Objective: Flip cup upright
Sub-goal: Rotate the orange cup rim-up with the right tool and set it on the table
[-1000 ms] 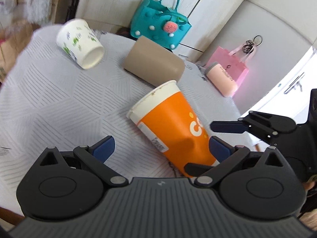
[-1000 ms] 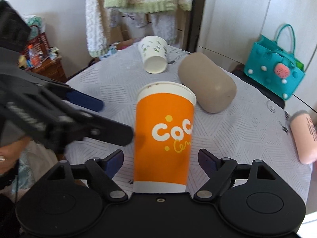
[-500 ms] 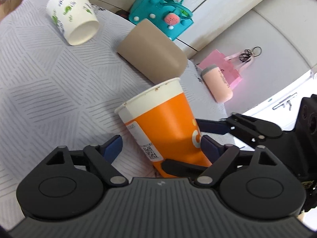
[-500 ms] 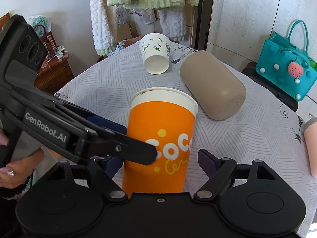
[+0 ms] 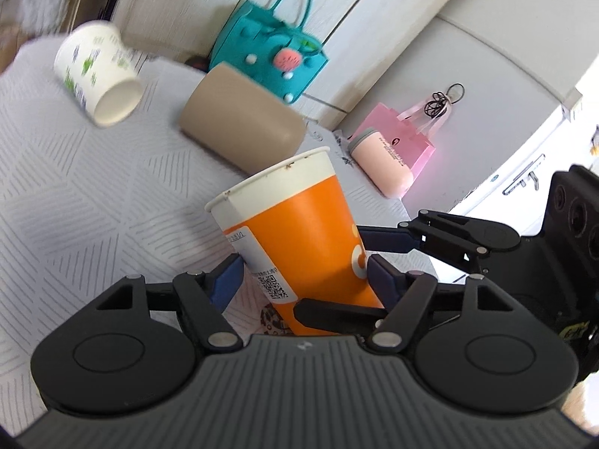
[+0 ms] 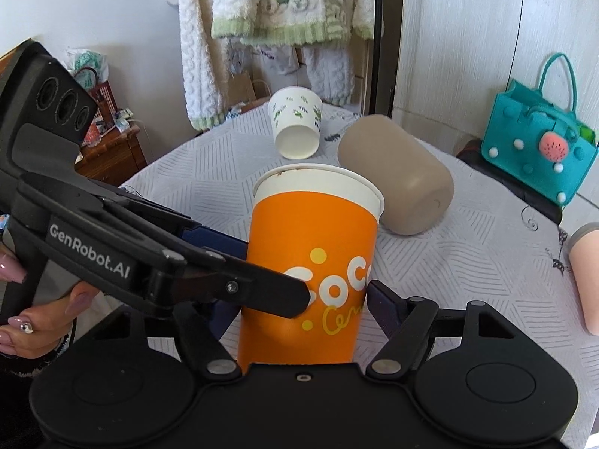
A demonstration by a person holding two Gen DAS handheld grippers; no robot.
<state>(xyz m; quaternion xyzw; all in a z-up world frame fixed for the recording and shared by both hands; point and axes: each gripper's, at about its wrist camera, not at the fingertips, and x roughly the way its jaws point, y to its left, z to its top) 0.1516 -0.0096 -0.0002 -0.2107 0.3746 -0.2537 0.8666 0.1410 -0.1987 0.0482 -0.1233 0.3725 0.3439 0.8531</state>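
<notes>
Cup held between two grippers above the table

Grippers are seen meeting at one orange cup, which stands nearly upright with its white rim uppermost, over the white patterned tablecloth. The left gripper is brought in from the side, its blue pads pressed against opposite sides of the cup's lower body, so it is clamped on the cup. In the right wrist view that same gripper reaches across from the left edge, held by a hand with long painted nails wrapped around its handle. The right gripper is pointed straight at the cup, with one finger on each side; its right pad is touching or just beside the cup wall, while its left pad is hidden behind the other gripper, so whether it is gripping cannot be told.

Writing is visible in several places. "GenRobot.AI" is printed in white on the left gripper's arm. White letters "CoC" with yellow script below are carried on the cup, and a label with a QR code is stuck on its side.

Behind the cup, a white cup with green leaves and a beige tumbler are lying on their sides, and a pink tumbler lies further off. A teal bag is set beyond the table.
</notes>
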